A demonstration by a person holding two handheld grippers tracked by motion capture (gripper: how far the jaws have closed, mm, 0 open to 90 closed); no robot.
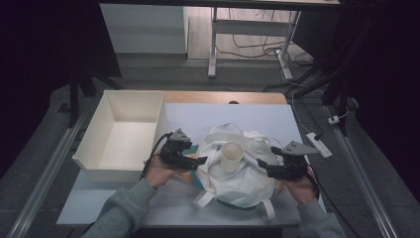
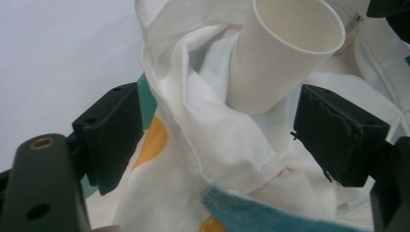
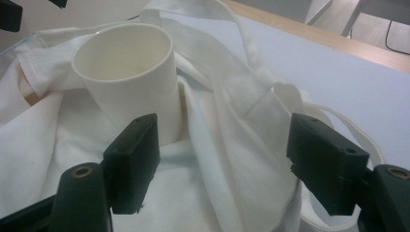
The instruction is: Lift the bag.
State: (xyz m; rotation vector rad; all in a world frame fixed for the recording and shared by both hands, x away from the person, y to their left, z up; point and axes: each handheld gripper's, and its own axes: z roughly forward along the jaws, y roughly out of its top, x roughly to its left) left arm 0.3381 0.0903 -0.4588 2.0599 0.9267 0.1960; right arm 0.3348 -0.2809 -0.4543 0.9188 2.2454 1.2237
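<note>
Two tools flanked a white cloth bag that lay bunched in the middle of the tabletop, with a paper cup sticking up out of its folds. The left tool stood with its jaws wide apart, a ridge of the bag's cloth rising between them; the right tool was just as wide, its jaws either side of a fold and a strap of the bag. Neither had closed on anything.

In the left gripper view the cup leaned over at a clear tilt, held up only by soft cloth around its base. That was the main risk: a tug on the bag from either side could have dragged the fabric out from under the cup and tipped it onto the tabletop. Uneven pulls, one tool moving before the other, would have made that more likely.

A second risk was a poor bite. The cloth lay in several layers, so a tool might have pinched only the top one, or just the loose strap, and the bag's mouth would have sagged shut around the cup rather than opened.

An empty white bin sat to the left, close to the left tool's hand, which could have knocked it on a wide swing.
</note>
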